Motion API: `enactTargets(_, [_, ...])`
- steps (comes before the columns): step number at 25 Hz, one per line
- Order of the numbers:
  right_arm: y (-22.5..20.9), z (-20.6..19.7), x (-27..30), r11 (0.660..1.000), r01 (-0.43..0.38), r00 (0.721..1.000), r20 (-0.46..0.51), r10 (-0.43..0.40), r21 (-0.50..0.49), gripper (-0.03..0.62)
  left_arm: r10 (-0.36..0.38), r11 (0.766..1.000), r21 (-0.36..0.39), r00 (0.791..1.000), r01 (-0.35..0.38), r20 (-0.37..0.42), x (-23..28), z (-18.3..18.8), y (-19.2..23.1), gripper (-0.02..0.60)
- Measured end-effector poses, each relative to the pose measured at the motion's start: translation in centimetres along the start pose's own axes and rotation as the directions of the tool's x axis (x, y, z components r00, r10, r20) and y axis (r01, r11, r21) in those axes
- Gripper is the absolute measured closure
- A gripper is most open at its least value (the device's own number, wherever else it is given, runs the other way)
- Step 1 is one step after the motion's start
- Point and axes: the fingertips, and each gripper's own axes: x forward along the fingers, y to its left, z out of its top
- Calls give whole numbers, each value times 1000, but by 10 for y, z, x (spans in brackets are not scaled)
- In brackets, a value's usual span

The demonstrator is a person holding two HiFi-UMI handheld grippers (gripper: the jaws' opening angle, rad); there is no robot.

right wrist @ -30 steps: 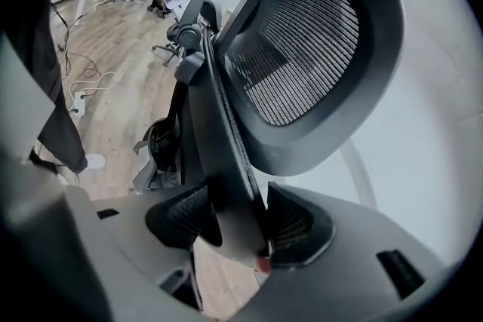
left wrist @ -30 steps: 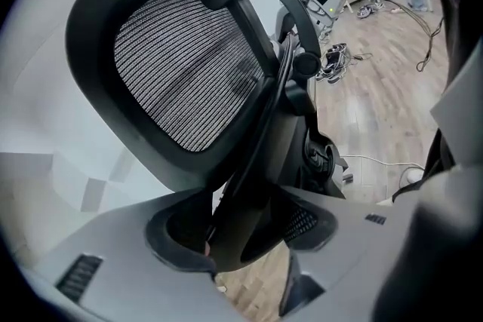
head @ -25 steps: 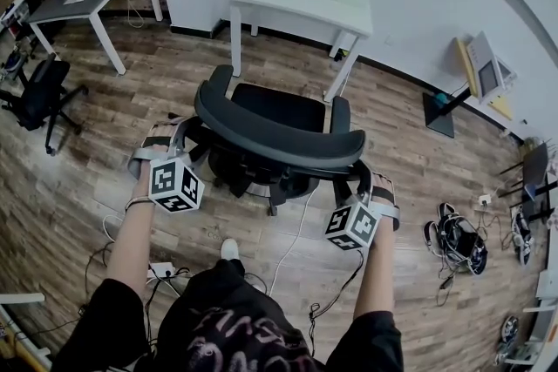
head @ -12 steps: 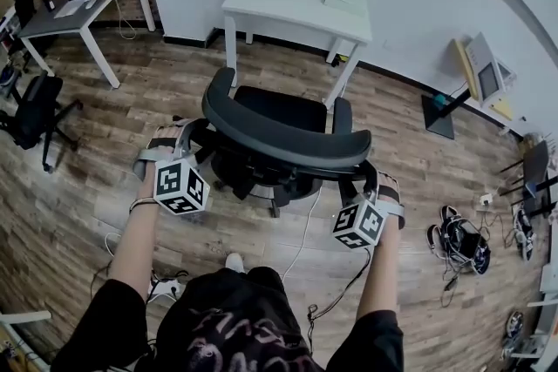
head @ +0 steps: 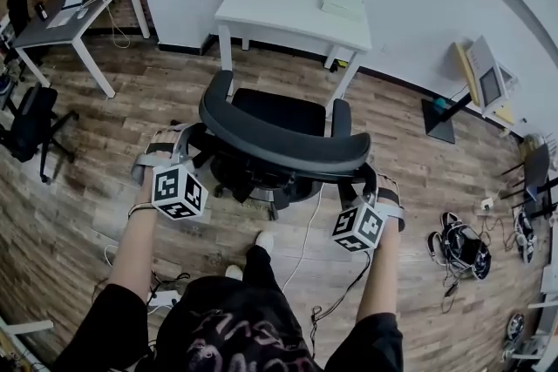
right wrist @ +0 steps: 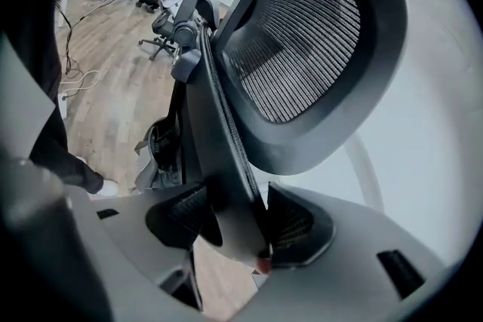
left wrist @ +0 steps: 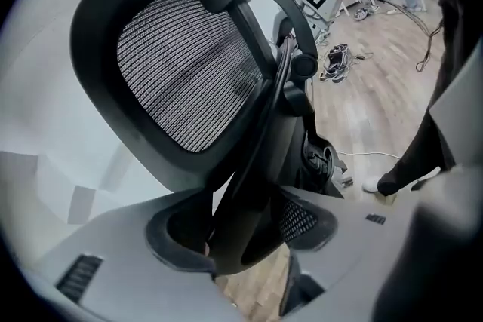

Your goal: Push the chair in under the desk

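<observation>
A black office chair stands on the wood floor with its seat facing a white desk and its mesh backrest toward me. My left gripper is shut on the backrest's left edge. The right gripper is shut on the right edge. In the left gripper view, the dark backrest frame runs between the jaws of the left gripper. In the right gripper view, the frame is pinched by the right gripper. The seat's front is a short way from the desk's front edge.
A grey desk and a second black chair are at the far left. A white cable lies on the floor under the chair, near my foot. Bags and cables lie at the right, with a stand by the wall.
The person has stepped forward, with one foot now close behind the chair. Both grippers keep their hold on the backrest, and the chair sits slightly nearer the white desk.
</observation>
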Motion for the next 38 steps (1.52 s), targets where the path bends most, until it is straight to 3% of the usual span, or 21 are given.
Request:
enactTargets(15, [-60, -1, 82, 999, -34, 999, 0, 34, -11, 355, 2, 1000, -7, 1000, -2, -1, 78, 8, 56, 330])
enactTargets(38, [-147, -12, 198, 999, -18, 1000, 25, 19, -27, 356, 6, 999, -32, 1000, -6, -15, 194, 26, 131, 330])
